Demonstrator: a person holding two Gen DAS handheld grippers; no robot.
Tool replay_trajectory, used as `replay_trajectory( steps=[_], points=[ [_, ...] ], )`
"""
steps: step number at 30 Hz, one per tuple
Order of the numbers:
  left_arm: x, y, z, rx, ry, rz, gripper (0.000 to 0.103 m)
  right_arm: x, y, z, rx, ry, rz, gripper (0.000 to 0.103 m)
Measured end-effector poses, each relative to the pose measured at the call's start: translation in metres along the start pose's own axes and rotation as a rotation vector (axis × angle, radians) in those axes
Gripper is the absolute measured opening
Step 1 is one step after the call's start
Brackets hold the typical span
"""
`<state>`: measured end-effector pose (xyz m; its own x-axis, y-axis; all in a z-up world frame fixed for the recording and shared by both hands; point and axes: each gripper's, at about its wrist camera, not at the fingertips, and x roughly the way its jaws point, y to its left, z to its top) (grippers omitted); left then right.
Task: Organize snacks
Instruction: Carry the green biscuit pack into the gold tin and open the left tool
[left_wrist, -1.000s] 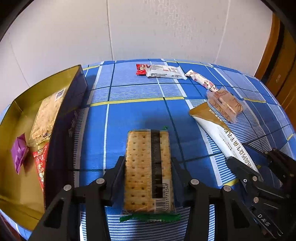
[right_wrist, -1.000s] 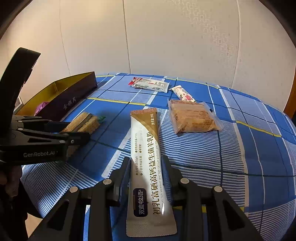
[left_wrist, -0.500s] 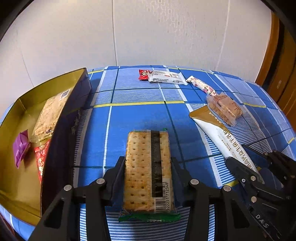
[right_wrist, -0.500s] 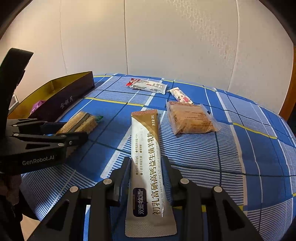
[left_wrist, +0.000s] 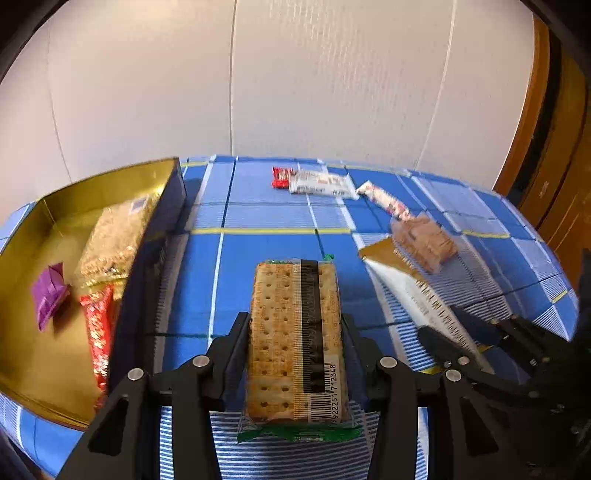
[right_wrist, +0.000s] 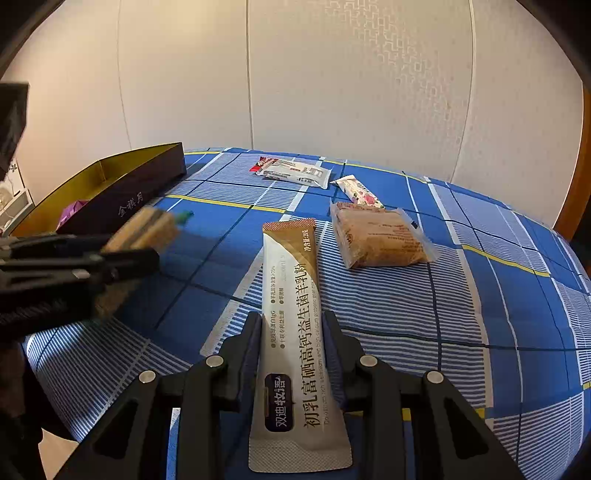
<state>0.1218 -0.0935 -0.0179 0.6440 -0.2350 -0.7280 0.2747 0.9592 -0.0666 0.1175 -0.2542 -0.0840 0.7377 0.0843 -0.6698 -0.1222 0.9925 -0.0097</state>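
Note:
My left gripper (left_wrist: 294, 325) is shut on a clear pack of crackers (left_wrist: 280, 354) with a green end seal, held clear of the blue checked cloth (left_wrist: 266, 258). The right wrist view shows that cracker pack (right_wrist: 144, 229) blurred, next to the box. My right gripper (right_wrist: 292, 321) is shut on a long white and gold stick pack (right_wrist: 291, 280), whose far end lies on the cloth. At the left stands an open box (left_wrist: 74, 192), gold inside and dark outside. It holds a purple packet (left_wrist: 48, 295), a red bar (left_wrist: 98, 332) and a grain bar pack (left_wrist: 114, 240).
Beyond the stick pack lie a brown cake pack (right_wrist: 376, 236), a pink and white bar (right_wrist: 356, 190), a white packet (right_wrist: 299, 173) and a red wrapper (left_wrist: 281, 176). A pale wall stands behind the table, and a wooden door frame (left_wrist: 546, 129) at the right.
My left gripper has risen with the cracker pack and drifted toward the box, so more of the box floor shows. The right gripper and the stick pack have stayed put.

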Motion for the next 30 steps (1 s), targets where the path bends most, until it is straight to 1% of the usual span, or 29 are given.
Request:
replay_trajectory(
  steps=[6, 14, 17, 23, 27, 30],
  points=[
    [-0.021, 0.0, 0.01, -0.006, -0.047, -0.017, 0.047, 0.0, 0.0, 0.0, 0.0, 0.0, 0.001, 0.034],
    [-0.039, 0.011, 0.018, -0.049, -0.065, -0.049, 0.048, 0.0, 0.0, 0.0, 0.0, 0.0, 0.001, 0.034],
    [-0.047, 0.021, 0.022, -0.073, -0.074, -0.06, 0.048, 0.0, 0.0, 0.0, 0.0, 0.0, 0.001, 0.034],
    [-0.069, 0.066, 0.038, -0.143, -0.106, -0.042, 0.048, 0.0, 0.0, 0.0, 0.0, 0.001, 0.002, 0.034],
    [-0.07, 0.111, 0.044, -0.194, -0.093, 0.034, 0.048, 0.0, 0.0, 0.0, -0.001, 0.001, 0.001, 0.034],
    [-0.066, 0.157, 0.045, -0.289, -0.061, 0.079, 0.048, 0.0, 0.001, 0.0, 0.0, 0.003, 0.001, 0.034]
  ],
)
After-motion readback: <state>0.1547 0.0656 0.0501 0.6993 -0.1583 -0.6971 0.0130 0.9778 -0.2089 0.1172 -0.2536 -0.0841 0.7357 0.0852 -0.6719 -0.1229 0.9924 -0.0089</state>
